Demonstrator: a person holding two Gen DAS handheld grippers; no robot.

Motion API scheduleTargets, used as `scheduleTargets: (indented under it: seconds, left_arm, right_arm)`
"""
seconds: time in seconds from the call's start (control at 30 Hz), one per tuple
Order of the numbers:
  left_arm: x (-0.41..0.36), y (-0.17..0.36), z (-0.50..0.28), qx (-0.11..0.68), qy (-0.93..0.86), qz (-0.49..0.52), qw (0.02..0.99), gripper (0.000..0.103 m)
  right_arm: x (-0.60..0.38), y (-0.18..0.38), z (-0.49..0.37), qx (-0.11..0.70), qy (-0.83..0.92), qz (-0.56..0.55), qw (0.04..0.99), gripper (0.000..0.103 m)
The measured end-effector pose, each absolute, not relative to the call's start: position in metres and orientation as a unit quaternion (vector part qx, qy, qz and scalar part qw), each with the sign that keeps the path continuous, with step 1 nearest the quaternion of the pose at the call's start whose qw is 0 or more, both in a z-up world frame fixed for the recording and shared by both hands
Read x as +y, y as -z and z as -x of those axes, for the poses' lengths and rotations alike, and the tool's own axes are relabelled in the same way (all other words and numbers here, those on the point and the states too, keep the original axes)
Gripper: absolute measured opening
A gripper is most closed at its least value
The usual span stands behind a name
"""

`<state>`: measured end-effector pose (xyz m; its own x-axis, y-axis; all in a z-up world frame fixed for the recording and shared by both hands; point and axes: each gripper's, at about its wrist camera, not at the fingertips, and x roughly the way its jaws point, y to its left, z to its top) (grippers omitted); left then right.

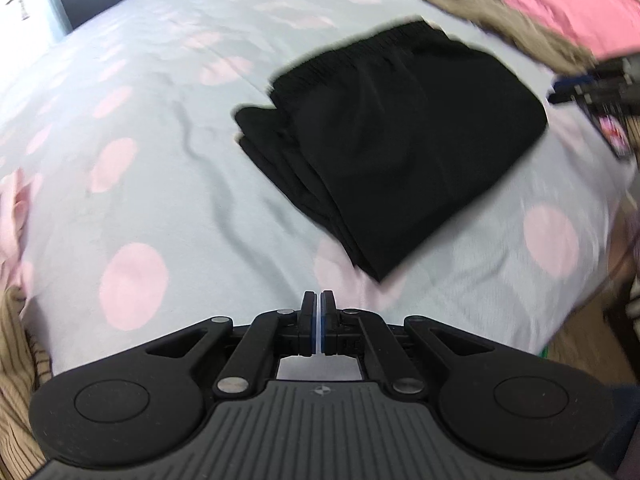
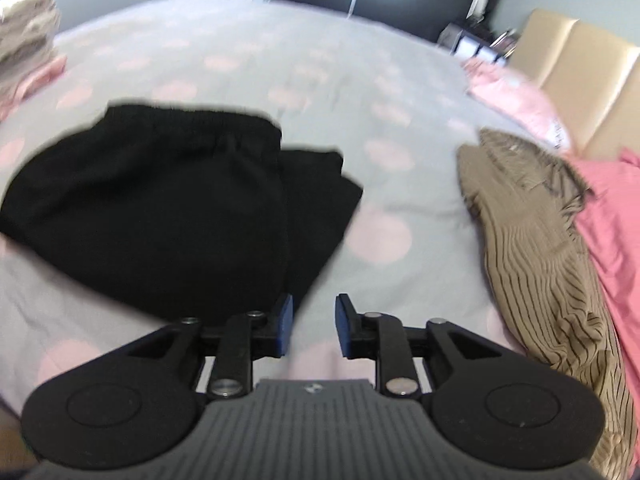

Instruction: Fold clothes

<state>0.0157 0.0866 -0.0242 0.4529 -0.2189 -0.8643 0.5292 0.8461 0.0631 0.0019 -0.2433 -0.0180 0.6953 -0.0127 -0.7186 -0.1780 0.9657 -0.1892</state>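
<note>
A black garment with an elastic waistband [image 1: 392, 132] lies folded on the grey bedsheet with pink dots [image 1: 160, 120]. In the left wrist view my left gripper [image 1: 318, 304] is shut with nothing between its pads, a little short of the garment's near corner. In the right wrist view the same black garment [image 2: 168, 204] lies ahead and to the left. My right gripper [image 2: 314, 314] stands open above the sheet just past the garment's near right edge, with nothing between its fingers. The right gripper also shows at the right edge of the left wrist view.
A tan striped garment [image 2: 532, 248] and pink clothes [image 2: 612, 216] lie on the right of the bed. A stack of folded clothes [image 2: 28, 20] sits at the far left. A beige padded headboard [image 2: 580, 80] stands at the right. Another tan striped garment [image 1: 16, 380] lies at the bed's near left edge.
</note>
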Motion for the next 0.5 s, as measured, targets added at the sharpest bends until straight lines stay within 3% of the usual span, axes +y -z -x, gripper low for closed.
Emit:
scheduleTargets:
  seconds: [0.07,0.17,0.37,0.43,0.5]
  left_arm:
    - [0.085,0.015,-0.014,0.444,0.207,-0.143,0.86,0.0]
    - [0.077,0.005,-0.01,0.399,0.196,-0.114,0.888,0.01]
    - [0.052,0.004,-0.015,0.355,0.202,-0.062,0.91,0.013]
    - [0.044,0.011,-0.021,0.361,0.206,-0.062,0.908,0.013]
    - [0.04,0.019,-0.028,0.374,0.204,-0.066,0.902,0.013]
  right_arm:
    - [-0.235,0.013,0.003,0.365,-0.042,0.107,0.924,0.045]
    - [-0.217,0.011,0.007,0.337,-0.066,0.112,0.932,0.049]
    - [-0.197,0.02,0.007,0.323,-0.123,0.136,0.929,0.05]
    - [-0.202,0.023,0.001,0.338,-0.119,0.118,0.926,0.046]
    - [-0.209,0.029,-0.006,0.355,-0.105,0.107,0.923,0.033]
